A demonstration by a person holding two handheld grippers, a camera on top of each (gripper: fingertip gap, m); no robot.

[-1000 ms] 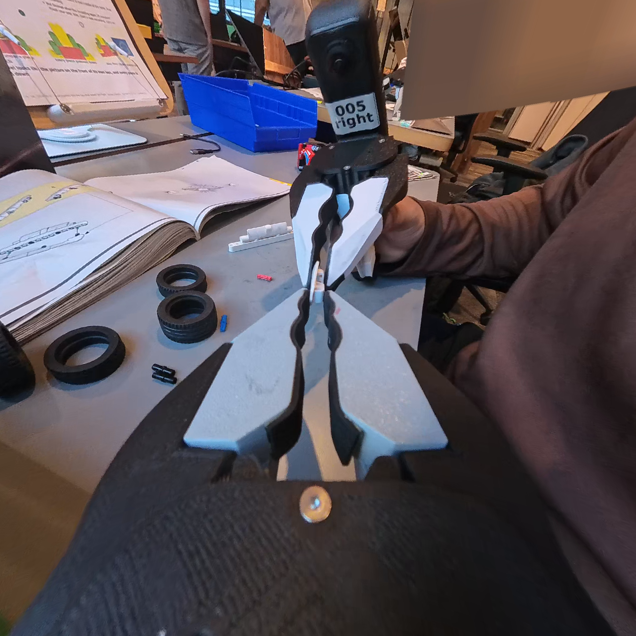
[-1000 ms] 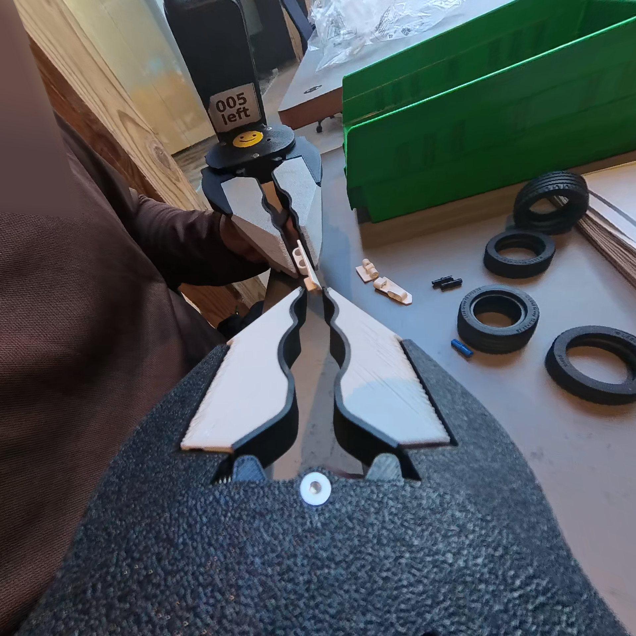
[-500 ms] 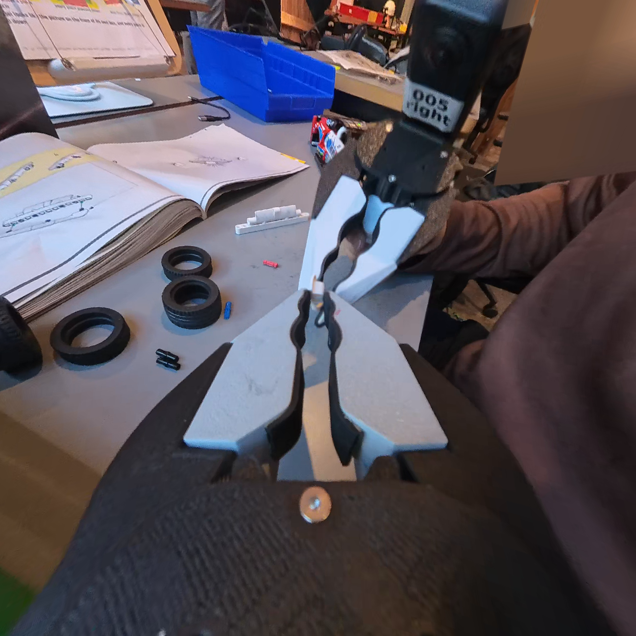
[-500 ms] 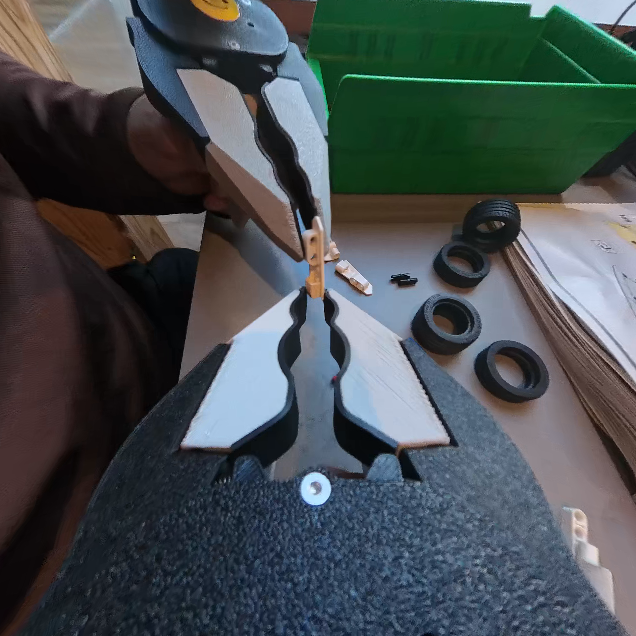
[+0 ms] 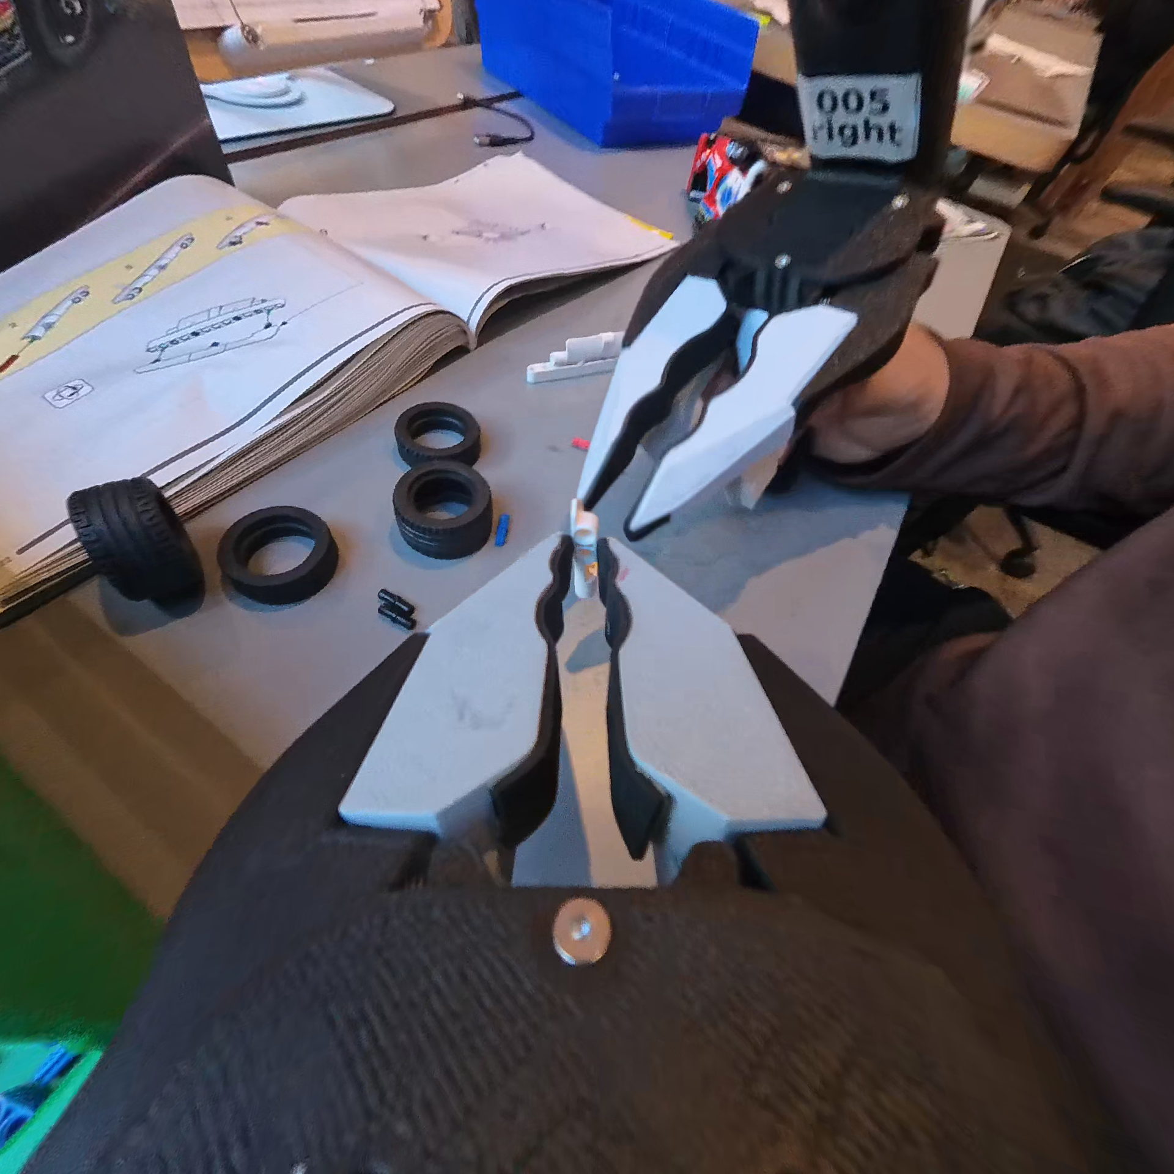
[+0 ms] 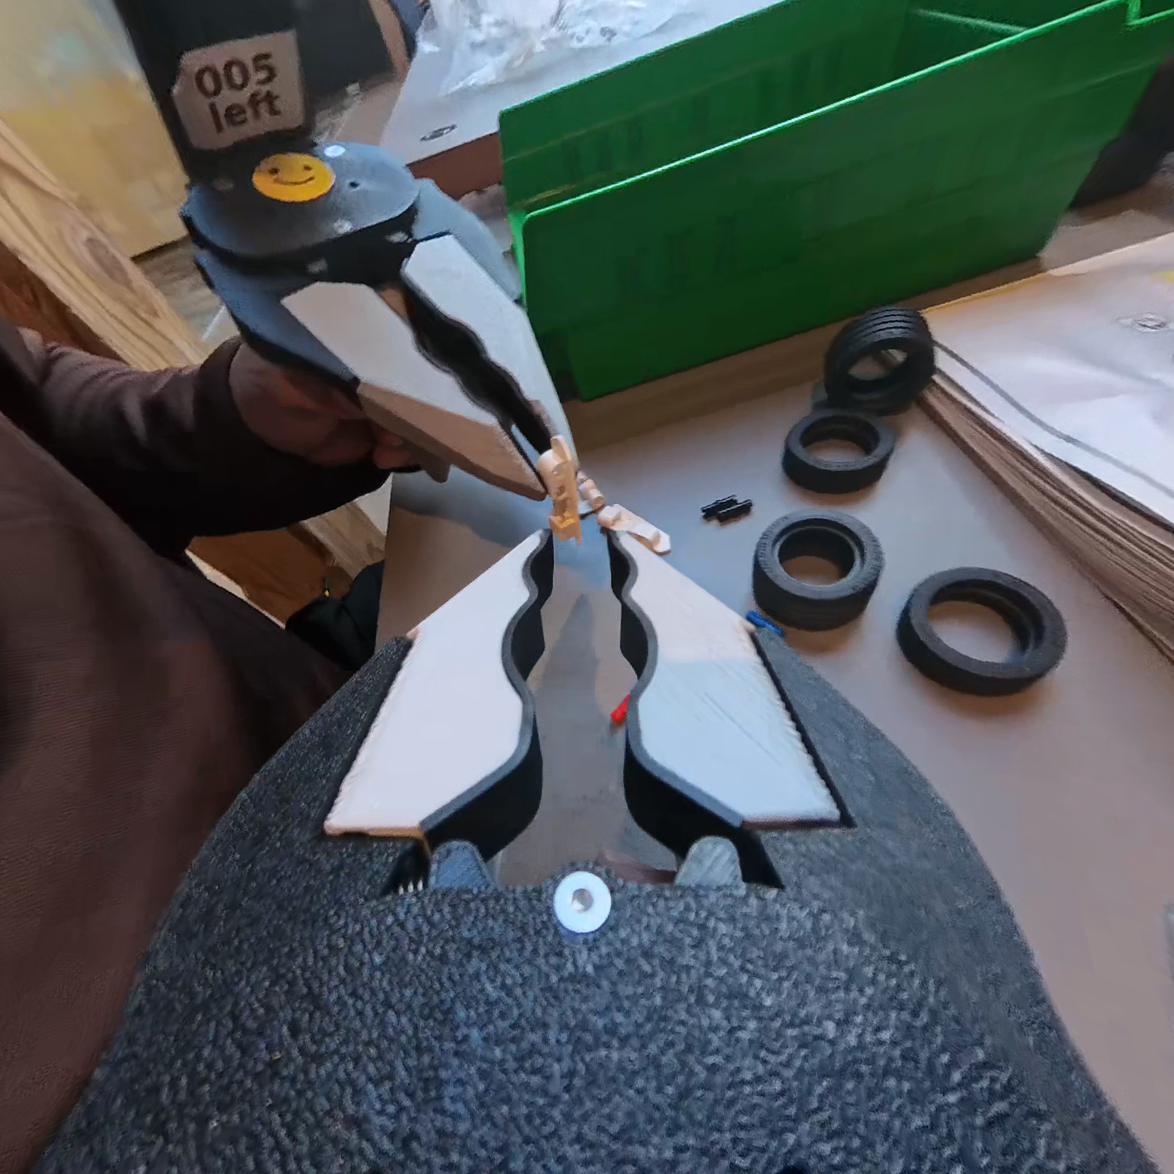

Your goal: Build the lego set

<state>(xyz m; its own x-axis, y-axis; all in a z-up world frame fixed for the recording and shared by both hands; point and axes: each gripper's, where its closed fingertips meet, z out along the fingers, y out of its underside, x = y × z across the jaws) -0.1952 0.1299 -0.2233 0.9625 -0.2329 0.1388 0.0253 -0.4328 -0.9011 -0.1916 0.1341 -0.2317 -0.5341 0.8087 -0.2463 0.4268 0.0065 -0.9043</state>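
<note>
A small white lego piece [image 5: 583, 554] stands at the centre of the left wrist view, pinched near the tips of the left gripper [image 5: 581, 545], whose jaws are closed on it with only a narrow gap behind. In the right wrist view the same piece [image 6: 562, 489] looks tan in the warm light and hangs from the tips of the left gripper [image 6: 545, 473], just above the right gripper [image 6: 578, 541]. The right gripper's jaws stand apart and hold nothing; its tips reach the piece's free end, one fingertip [image 5: 586, 502] about touching it.

Below, on the grey desk [image 5: 267, 641], lie two small pale parts [image 6: 626, 518] just right of centre in the right wrist view, a red pin [image 6: 619, 708] between the right jaws, a pair of black pins [image 5: 395, 608], a blue pin [image 5: 502, 530] and four black tyres, one [image 5: 441, 508] left of centre. An open instruction book [image 5: 209, 330] fills the upper left of the left view, with a white assembly [image 5: 572, 359] beside it and a blue bin [image 5: 610, 63] at the top. A green bin [image 6: 794, 209] occupies the upper right of the right view.
</note>
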